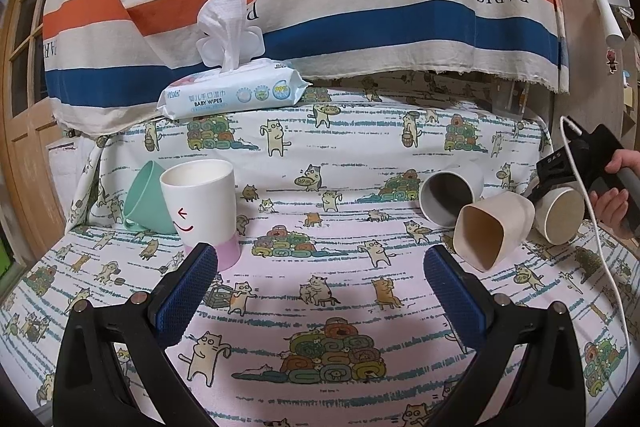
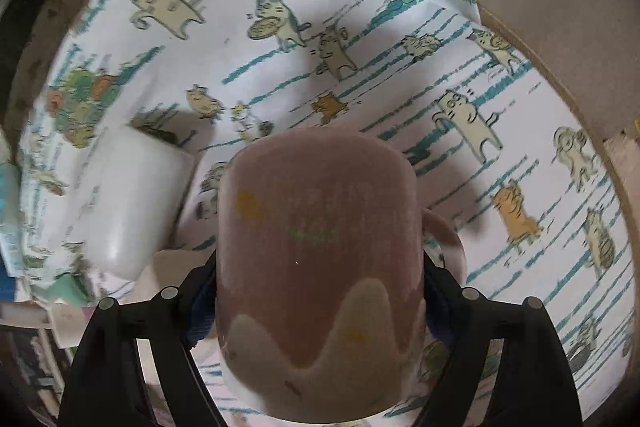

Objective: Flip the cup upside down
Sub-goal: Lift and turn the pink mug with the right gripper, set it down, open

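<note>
My right gripper (image 2: 320,279) is shut on a pink-brown mug (image 2: 316,247) with a handle on its right side and holds it above the cat-print cloth (image 2: 400,75). In the left wrist view that mug (image 1: 560,215) shows at the far right, tipped with its mouth toward me, by the right gripper (image 1: 556,179). My left gripper (image 1: 320,279) is open and empty over the cloth. A white cup with a smile and pink base (image 1: 204,211) stands upright just beyond its left finger.
A mint cup (image 1: 144,199) leans behind the white cup. A grey cup (image 1: 450,195) and a beige square cup (image 1: 492,231) lie on their sides at the right. A baby wipes pack (image 1: 232,91) sits on the raised back. A white cable (image 1: 600,227) hangs at the right.
</note>
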`<control>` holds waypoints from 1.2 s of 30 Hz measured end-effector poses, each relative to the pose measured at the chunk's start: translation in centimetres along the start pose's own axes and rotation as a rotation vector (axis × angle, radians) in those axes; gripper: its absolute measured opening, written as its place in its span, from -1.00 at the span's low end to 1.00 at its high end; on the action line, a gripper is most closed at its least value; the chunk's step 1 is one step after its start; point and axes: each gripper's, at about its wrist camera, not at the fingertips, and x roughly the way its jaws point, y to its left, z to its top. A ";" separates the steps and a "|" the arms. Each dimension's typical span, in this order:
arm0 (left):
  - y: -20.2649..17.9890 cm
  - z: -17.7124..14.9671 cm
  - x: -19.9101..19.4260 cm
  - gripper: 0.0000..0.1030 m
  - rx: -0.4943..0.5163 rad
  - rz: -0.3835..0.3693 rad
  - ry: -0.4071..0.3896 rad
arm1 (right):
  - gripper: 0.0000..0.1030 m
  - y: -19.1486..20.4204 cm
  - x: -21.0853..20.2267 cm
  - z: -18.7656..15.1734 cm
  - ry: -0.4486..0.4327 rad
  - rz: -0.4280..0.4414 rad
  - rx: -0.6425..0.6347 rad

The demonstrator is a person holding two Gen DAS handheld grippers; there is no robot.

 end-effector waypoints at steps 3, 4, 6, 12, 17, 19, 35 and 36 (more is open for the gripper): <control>0.0 0.0 0.0 0.99 0.000 0.000 0.002 | 0.63 1.0 -1.6 -0.9 -0.024 0.011 -0.048; 0.0 0.0 0.0 0.99 0.000 0.000 0.003 | 0.63 1.5 -2.0 -1.4 -0.028 0.021 -0.062; 0.0 0.0 0.0 0.99 0.000 0.000 0.003 | 0.64 2.5 -2.9 -2.7 -0.015 0.086 -0.102; 0.2 0.1 0.0 0.99 -0.009 0.003 -0.002 | 0.64 7.2 -5.6 -7.7 -0.043 0.198 -0.266; 0.3 0.1 0.1 0.99 -0.013 0.005 0.000 | 0.64 10.4 -6.7 -12.1 -0.046 0.243 -0.385; 0.4 0.1 0.1 0.99 -0.013 0.004 -0.001 | 0.64 11.2 -6.5 -13.4 -0.025 0.252 -0.400; 0.7 0.0 0.5 0.99 -0.027 0.003 0.024 | 0.64 12.9 0.0 -19.2 0.077 0.270 -0.374; 0.7 0.0 0.5 0.99 -0.027 0.002 0.024 | 0.64 13.2 -0.1 -19.4 0.063 0.257 -0.392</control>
